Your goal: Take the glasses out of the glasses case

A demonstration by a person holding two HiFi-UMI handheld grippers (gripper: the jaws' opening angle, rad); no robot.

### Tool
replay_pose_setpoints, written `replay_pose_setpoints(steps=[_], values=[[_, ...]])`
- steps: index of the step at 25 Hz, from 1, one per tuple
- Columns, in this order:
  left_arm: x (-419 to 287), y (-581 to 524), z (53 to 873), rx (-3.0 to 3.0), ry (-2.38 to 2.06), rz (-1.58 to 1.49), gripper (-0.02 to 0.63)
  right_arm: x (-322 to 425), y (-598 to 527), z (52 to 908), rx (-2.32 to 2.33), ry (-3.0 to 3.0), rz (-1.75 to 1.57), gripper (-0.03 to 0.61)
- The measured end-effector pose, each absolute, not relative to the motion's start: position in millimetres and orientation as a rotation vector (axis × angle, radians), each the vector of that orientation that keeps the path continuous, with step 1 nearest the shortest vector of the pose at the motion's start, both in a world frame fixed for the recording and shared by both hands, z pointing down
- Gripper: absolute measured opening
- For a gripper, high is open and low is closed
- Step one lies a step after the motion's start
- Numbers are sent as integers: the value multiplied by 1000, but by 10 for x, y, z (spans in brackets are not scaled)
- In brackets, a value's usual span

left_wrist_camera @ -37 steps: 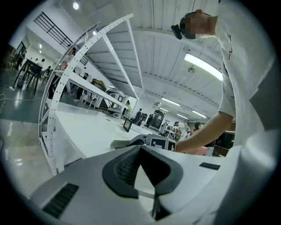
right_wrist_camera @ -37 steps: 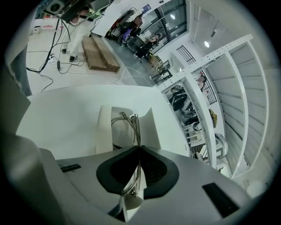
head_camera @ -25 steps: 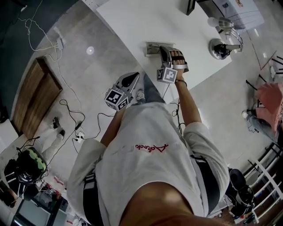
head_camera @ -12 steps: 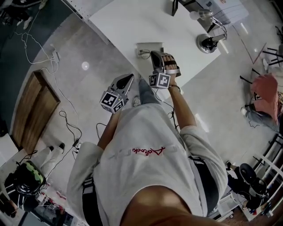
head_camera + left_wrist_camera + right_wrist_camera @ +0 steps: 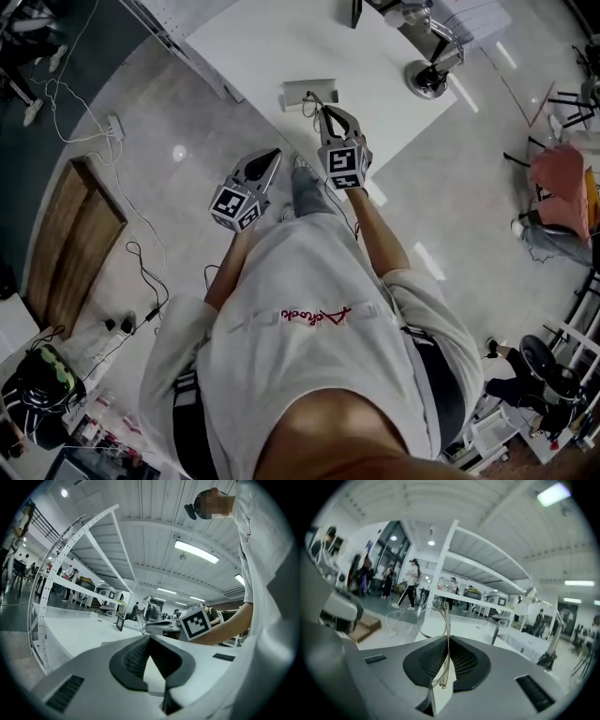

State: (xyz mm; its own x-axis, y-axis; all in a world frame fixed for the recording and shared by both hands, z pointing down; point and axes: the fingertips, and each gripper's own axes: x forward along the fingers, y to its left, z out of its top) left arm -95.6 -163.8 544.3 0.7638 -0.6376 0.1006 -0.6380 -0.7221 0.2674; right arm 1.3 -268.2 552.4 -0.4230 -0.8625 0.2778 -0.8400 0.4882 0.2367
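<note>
The grey glasses case (image 5: 309,94) lies open near the front edge of the white table (image 5: 262,42). My right gripper (image 5: 325,112) hangs just in front of the case, and its marker cube faces up. In the right gripper view the right gripper (image 5: 448,637) is shut on thin wire-framed glasses (image 5: 447,620): the folded temples are pinched between the pads and the clear lenses stick out ahead. My left gripper (image 5: 273,154) hovers over the floor off the table's corner. Its jaws (image 5: 150,637) meet at the tips with nothing between them.
A desk lamp (image 5: 428,75) and a dark upright stand (image 5: 355,11) are at the table's far side. Beyond the table runs a white shelf frame (image 5: 70,559). On the floor to the left lie a wooden board (image 5: 70,234) and cables (image 5: 141,253).
My right gripper has rolled, so its marker cube now faces up, and it has lifted toward me, away from the case, with the glasses. The left gripper has risen slightly.
</note>
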Motion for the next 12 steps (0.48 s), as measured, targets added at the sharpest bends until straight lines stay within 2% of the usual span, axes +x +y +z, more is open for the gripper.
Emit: replay_pose_setpoints(steps=[5,12], values=[[-951,-1559,5446,2683,-980,-2,12,-3,-2403,5493,1467,-2659,341,37],[-951,-1418,5381,2690,-983,-19,12,-46,-1957,5577,1468,-2720,475,37]])
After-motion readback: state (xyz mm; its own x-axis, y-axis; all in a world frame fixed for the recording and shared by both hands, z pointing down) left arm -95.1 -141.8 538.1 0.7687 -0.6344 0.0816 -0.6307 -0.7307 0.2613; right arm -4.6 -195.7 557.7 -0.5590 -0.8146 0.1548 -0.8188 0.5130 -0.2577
